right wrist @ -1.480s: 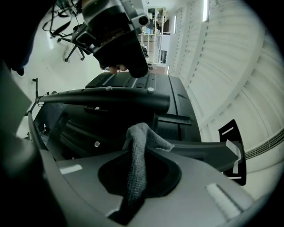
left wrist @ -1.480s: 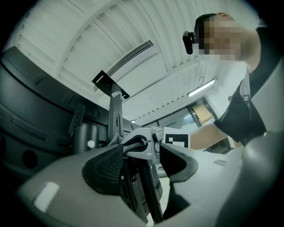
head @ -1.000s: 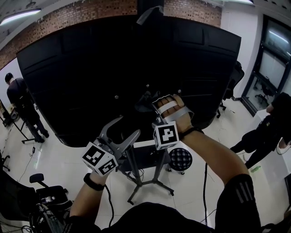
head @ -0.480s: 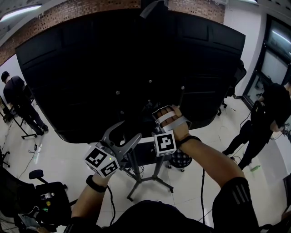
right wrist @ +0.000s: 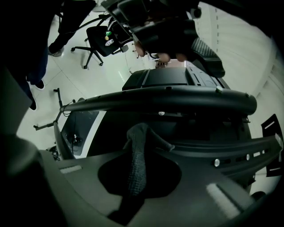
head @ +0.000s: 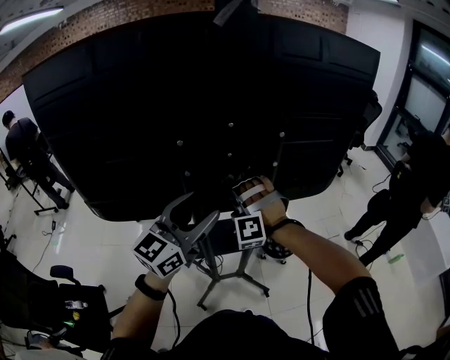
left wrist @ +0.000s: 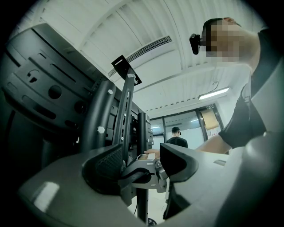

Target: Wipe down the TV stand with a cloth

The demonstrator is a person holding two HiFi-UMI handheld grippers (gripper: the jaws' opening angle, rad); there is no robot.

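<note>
Cloth [right wrist: 134, 173] pinched in closed right claw [right wrist: 142, 142], left claw [left wrist: 140, 164] partly open, holding nothing

No legible text, labels, brands, numbers or signs in any view.

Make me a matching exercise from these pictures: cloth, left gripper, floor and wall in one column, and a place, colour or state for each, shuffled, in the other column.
Column one:
1. cloth
2. left gripper
3. floor
4. wall

Column two:
A. white and glossy
B. red-brown brick
C. fingers apart, pressing on nothing
D. pinched between the fingers of the right gripper

Pairs: 1-D, 2-C, 3-A, 4-B
</note>
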